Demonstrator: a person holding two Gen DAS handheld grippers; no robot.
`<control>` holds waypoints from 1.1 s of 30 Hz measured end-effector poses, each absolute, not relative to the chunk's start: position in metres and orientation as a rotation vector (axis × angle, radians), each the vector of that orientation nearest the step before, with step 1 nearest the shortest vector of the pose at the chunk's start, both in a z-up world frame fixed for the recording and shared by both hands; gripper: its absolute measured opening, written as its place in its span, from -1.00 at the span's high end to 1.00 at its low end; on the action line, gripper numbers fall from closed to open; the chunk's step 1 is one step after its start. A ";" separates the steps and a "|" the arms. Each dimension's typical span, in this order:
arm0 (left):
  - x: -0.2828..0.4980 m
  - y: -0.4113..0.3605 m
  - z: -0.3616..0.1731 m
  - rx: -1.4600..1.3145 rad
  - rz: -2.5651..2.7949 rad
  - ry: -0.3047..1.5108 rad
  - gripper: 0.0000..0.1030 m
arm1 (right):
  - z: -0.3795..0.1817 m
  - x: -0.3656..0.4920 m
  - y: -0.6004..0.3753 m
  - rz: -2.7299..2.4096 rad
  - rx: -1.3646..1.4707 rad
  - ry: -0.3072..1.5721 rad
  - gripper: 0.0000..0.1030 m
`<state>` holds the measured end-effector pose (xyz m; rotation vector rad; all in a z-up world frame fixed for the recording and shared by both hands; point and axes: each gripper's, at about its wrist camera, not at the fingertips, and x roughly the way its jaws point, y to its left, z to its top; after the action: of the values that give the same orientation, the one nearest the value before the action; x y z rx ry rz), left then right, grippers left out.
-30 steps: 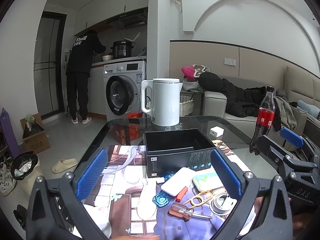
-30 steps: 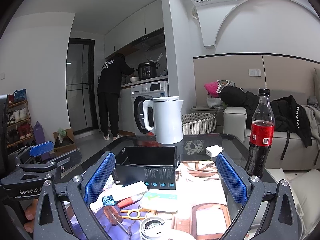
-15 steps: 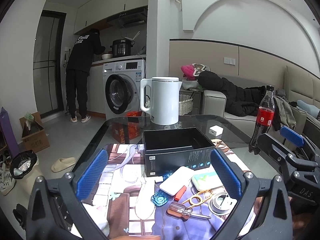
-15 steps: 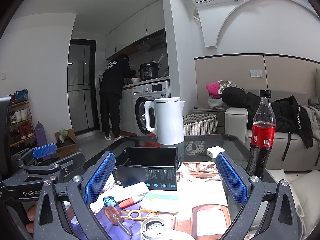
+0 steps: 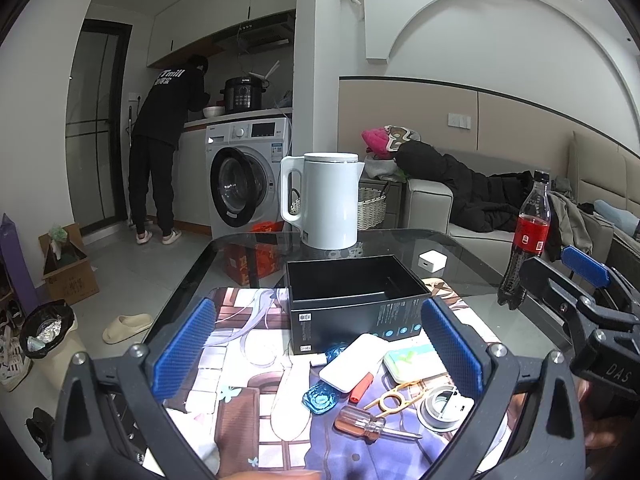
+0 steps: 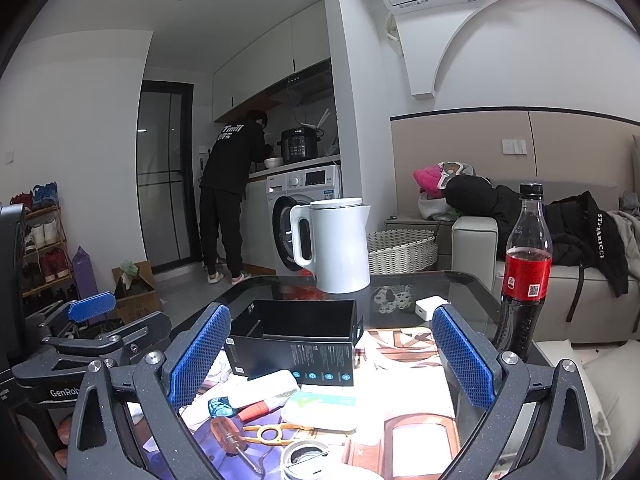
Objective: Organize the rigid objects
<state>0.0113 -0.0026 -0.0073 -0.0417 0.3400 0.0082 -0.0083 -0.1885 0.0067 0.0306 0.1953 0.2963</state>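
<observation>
An open black box (image 5: 352, 300) stands mid-table on a printed mat; it also shows in the right wrist view (image 6: 296, 344). In front of it lie a white power bank (image 5: 354, 362), a green-white case (image 5: 414, 364), a red lighter (image 5: 361, 382), a blue glass piece (image 5: 320, 398), an orange-handled screwdriver (image 5: 360, 426), yellow scissors (image 5: 394, 392) and a round tape roll (image 5: 440, 406). My left gripper (image 5: 318, 352) is open above these, holding nothing. My right gripper (image 6: 332, 356) is open and empty, over the same items from the right.
A white kettle (image 5: 328, 200) stands at the glass table's far edge, a white charger (image 5: 432, 260) beside it and a cola bottle (image 6: 524, 272) at the right. A sofa (image 6: 560, 296) stands to the right. A person (image 5: 164, 152) works at the far kitchen counter.
Both grippers have shifted only slightly; the view drifts a little. Nothing on the table has moved and both stay open.
</observation>
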 end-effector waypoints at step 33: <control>0.095 -0.023 -0.097 0.014 0.002 1.029 -1.00 | -0.085 0.072 -0.157 0.387 -0.204 0.885 -0.99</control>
<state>0.0950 -0.0234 -0.0972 0.0139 1.0290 0.0017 0.0718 -0.1565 -0.0852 -0.2043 0.8852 0.3872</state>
